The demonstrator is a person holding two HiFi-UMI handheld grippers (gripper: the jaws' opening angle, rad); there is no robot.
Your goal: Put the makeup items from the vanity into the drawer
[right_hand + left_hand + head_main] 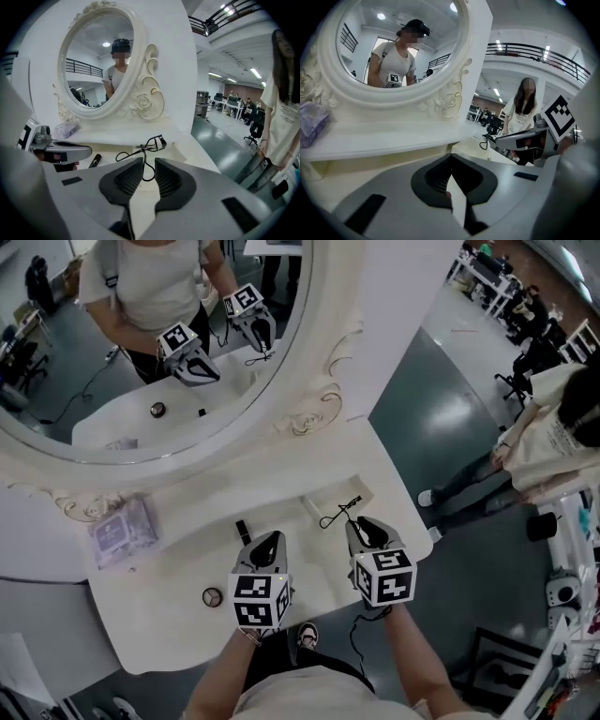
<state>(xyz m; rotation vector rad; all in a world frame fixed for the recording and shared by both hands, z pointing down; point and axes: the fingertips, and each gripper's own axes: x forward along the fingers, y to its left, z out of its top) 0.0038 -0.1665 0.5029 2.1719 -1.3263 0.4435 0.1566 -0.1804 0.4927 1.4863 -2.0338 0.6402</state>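
The right gripper [149, 161] has its jaws slightly apart, pressing on nothing, and the wire handle loop of the eyelash curler [155, 143] shows in the gap at their tips. I judge the pads should settle squarely around that loop and close firmly before lifting, since thin wire slips. The left gripper [451, 157] is closed tip to tip and empty, with a black tube [243, 532] just ahead of its jaws on the vanity [169, 615]. No brand or label is legible, and any print on the tube is too small to read.

Right gripper [149, 164]: jaws slightly apart, gripping nothing.
Eyelash curler [156, 142] lies on vanity top [185, 149] just beyond the jaw tips; black tube [94, 161] lies to its left.
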